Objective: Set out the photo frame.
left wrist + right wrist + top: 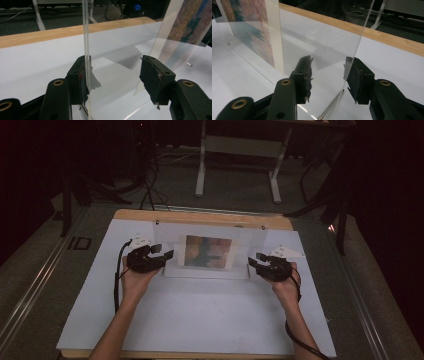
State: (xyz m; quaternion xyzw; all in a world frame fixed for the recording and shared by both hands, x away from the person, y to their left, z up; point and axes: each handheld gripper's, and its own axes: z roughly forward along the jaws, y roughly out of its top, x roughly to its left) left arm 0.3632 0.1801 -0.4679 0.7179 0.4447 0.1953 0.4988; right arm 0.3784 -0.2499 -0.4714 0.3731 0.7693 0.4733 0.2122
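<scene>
A clear acrylic frame (207, 251) stands upright on a white sheet (200, 315) that covers a wooden table (200, 215). Inside the frame, sandwiched between its two clear panes, sits a colourful picture (209, 251) in reds, oranges and dark blue-green.

The left gripper (162, 254) sits at the frame's left edge, held from below by the person's left hand (135, 279). In the left gripper view its jaws stand apart: the double edge of the clear panes (86, 50) rises right against the inner face of the left-hand jaw, while the right-hand jaw is well clear of it. The picture (188, 25) shows beyond that right-hand jaw, tilted off to the upper right.

The right gripper (254, 260) sits at the frame's right edge, held by the right hand (286, 285). In the right gripper view its jaws are also apart, with the pane's edge (355, 55) passing between them, closer to the right-hand jaw; whether it touches that jaw cannot be told. The picture (249, 27) lies beyond the left-hand jaw. A thin metal pin (330, 106) lies low between the jaws, at the pane's foot.
</scene>
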